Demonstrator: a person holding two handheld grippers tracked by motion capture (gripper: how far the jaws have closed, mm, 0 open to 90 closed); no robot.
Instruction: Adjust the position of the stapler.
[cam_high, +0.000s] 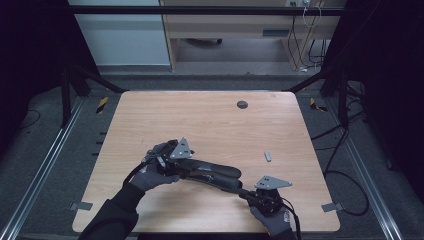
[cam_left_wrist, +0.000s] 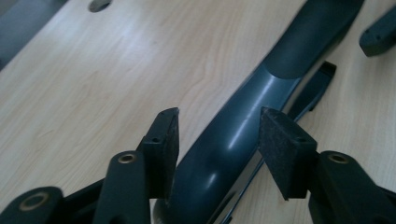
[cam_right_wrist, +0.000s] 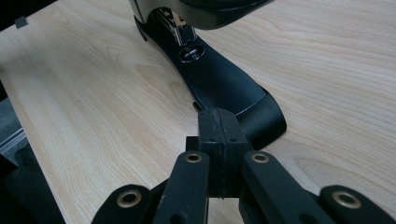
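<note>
On the light wooden table (cam_high: 210, 120) a long dark grey plastic stapler (cam_high: 212, 175) lies between the two grippers. The left gripper (cam_left_wrist: 219, 135) has its jaws apart, one on each side of the stapler's rounded top, and the pads do not press it. The right gripper (cam_right_wrist: 219, 135) has its jaws closed together, just at the flat black end of the stapler's base; whether they pinch it I cannot tell.

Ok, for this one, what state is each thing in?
Stapler: lying on the table, top arm raised off the base at the front.
Left gripper: open, jaws either side of the stapler's top arm, pads clear of it.
Right gripper: shut, at the base's front edge.
Small grey piece: lying loose on the table.
</note>
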